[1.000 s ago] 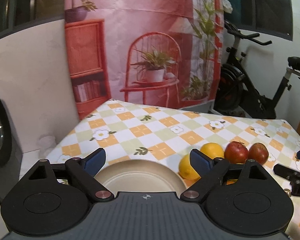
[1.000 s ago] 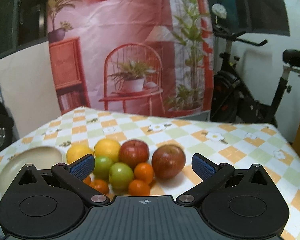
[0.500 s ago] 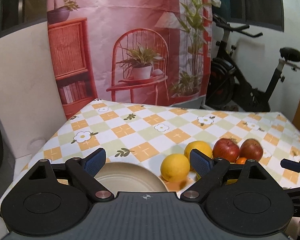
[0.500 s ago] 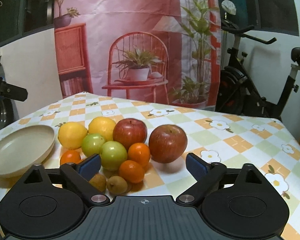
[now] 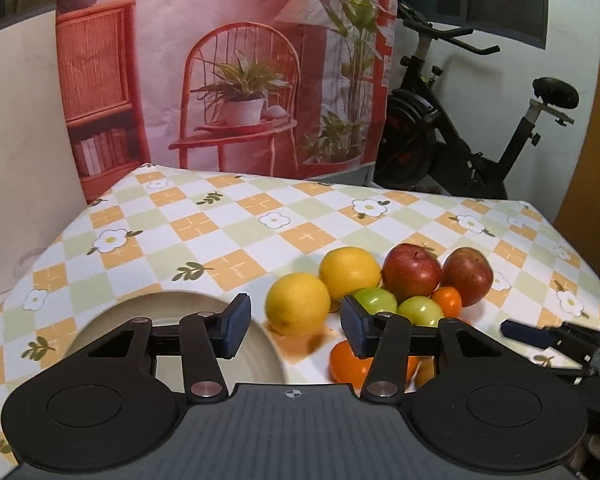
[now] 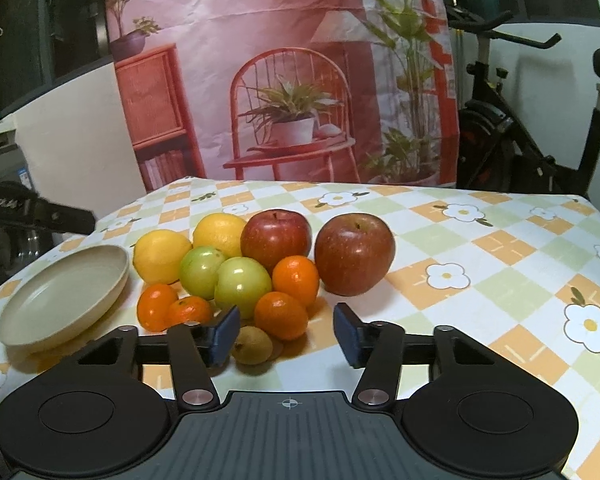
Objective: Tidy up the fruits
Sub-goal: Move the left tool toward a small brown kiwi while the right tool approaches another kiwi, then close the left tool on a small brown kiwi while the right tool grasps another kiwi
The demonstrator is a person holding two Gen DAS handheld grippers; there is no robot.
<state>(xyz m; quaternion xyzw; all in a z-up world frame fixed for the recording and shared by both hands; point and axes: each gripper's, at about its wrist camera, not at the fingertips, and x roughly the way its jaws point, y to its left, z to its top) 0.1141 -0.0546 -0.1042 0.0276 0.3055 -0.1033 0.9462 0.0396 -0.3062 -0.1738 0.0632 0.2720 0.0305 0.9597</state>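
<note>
I see the counter (image 6: 480, 220) under its checked floral cloth, carrying a shallow beige round plate (image 6: 60, 292) left of the clustered fruit. Two red apples (image 6: 354, 258), two yellow lemons (image 6: 160, 254), green tomatoes (image 6: 242, 286) and small oranges (image 6: 286, 314) touch. My left tool (image 5: 296, 326) and right tool (image 6: 286, 334) both stand apart, holding nothing.

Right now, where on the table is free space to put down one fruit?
The beige plate is empty. Bare cloth lies right of the right red apple, toward the table's right edge, and behind the yellow citrus. It is crowded between the plate and that apple: tangerines, green fruits touch.
</note>
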